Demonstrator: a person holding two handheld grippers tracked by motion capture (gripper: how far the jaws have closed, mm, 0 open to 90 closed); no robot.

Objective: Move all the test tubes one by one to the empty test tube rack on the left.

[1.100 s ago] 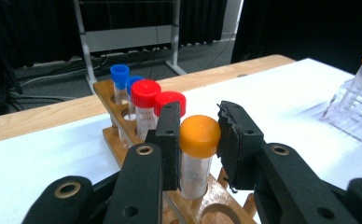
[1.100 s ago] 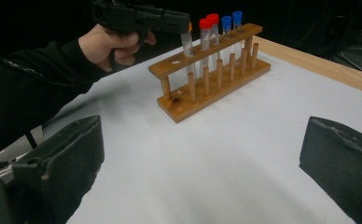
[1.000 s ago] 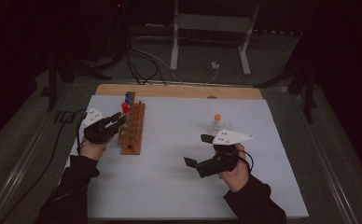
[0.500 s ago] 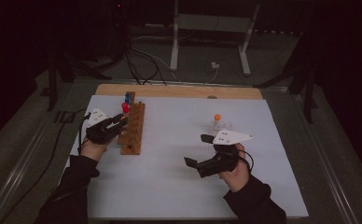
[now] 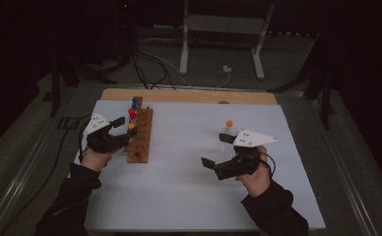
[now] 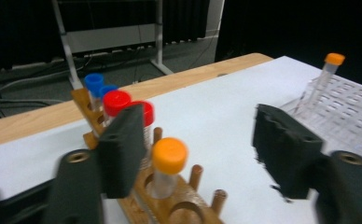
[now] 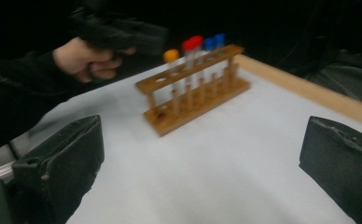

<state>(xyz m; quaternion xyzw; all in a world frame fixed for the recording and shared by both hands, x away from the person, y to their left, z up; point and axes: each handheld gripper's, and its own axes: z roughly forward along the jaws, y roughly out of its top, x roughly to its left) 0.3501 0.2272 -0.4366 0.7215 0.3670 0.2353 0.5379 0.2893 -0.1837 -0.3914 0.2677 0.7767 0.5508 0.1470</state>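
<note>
- Now the left gripper hangs at the near end of the wooden tube rack; its jaws have just been opening and stand spread, with the orange-capped tube seated in a rack hole between them, the pads not pressing on it.
- The right gripper rests low over the white table cover, well apart from the rack, its jaws spread wide on nothing.
- Risk, as I judge it: the left pads are close either side of the orange cap, so pulling the hand away sideways rather than straight back could catch the cap and tip the tube, or drag the light rack across the cover.
- Another risk: the left pad sits just beside the red-capped tubes, and a careless swing could knock them.
- A further one: the second orange-capped tube stands upright in a clear perforated tray just beyond the right gripper; lifting that hand carelessly could bump and topple it.
- Count of tubes in the rack: one orange-capped, two red-capped, and two blue-capped at the far end, five in all.
- Count elsewhere: one orange-capped tube in the clear tray, so two orange caps in total.
- One rack, one clear tray, two grippers, and several rack holes open at the near end.
</note>
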